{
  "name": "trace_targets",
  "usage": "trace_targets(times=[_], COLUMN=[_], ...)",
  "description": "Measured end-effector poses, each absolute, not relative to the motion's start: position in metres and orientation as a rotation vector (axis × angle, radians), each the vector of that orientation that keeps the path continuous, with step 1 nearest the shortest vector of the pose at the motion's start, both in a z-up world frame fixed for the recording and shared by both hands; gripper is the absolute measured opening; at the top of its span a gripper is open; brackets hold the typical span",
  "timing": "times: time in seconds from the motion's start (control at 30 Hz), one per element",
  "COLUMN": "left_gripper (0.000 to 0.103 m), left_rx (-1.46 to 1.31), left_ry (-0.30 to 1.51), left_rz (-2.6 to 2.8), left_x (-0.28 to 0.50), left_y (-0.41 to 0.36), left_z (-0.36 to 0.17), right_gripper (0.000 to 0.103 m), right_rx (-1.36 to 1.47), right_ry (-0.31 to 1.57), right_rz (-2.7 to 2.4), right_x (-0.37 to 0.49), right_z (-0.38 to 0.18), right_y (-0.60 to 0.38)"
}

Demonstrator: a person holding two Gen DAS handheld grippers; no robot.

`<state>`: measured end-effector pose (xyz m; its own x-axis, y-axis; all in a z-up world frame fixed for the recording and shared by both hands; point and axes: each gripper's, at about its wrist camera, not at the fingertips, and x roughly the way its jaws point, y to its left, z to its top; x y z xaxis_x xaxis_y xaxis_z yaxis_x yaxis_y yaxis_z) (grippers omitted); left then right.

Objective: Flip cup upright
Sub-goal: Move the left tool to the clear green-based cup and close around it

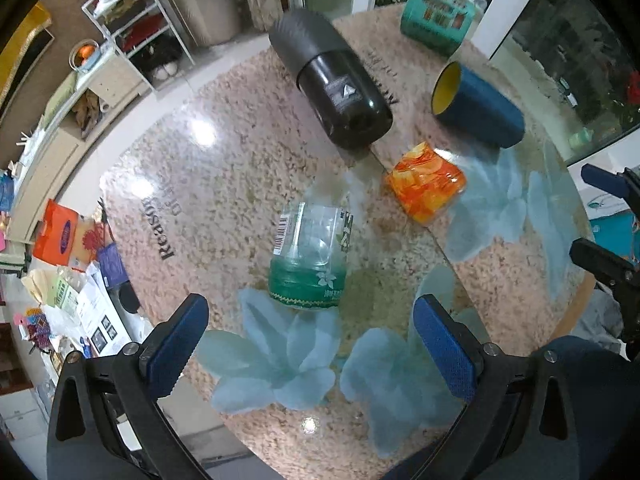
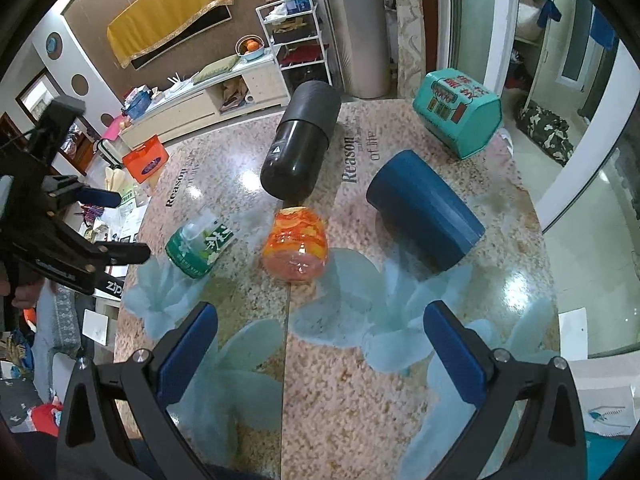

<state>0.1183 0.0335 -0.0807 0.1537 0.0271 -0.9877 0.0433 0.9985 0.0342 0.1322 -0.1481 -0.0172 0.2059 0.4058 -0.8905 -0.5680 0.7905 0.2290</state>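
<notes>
Several cups lie on their sides on the patterned table (image 1: pixel 224 168). A clear cup with a green band (image 1: pixel 308 258) lies just ahead of my open, empty left gripper (image 1: pixel 312 340); it also shows in the right wrist view (image 2: pixel 200 246). An orange cup (image 1: pixel 426 188) (image 2: pixel 296 244), a dark blue cup with a yellow inside (image 1: pixel 476 106) (image 2: pixel 426 208), a black tumbler (image 1: pixel 332 80) (image 2: pixel 300 146) and a teal tin (image 1: pixel 438 16) (image 2: pixel 458 114) lie farther off. My right gripper (image 2: pixel 320 344) is open and empty, short of the orange and blue cups.
The table (image 2: pixel 352 380) edge curves at the left and right. Beyond it are a white shelf rack (image 2: pixel 296 32), a low cabinet (image 2: pixel 200 104), an orange bag (image 2: pixel 146 162) and papers on the floor. The left gripper shows at the left edge of the right wrist view (image 2: pixel 112 226).
</notes>
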Motion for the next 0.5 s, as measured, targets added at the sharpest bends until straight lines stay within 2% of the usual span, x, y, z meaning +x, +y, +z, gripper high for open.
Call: trace_targets(times=[0.5], left_gripper=[0.103], left_rx=[0.034], left_ry=[1.598], left_rz=[-0.022], left_x=[0.162], left_y=[0.053], left_z=[-0.165], right_gripper=[0.103], right_rx=[-0.16], right_ry=[1.292], right_rz=[0.742], right_x=[0.155], right_z=[-0.057], right_y=[-0.141])
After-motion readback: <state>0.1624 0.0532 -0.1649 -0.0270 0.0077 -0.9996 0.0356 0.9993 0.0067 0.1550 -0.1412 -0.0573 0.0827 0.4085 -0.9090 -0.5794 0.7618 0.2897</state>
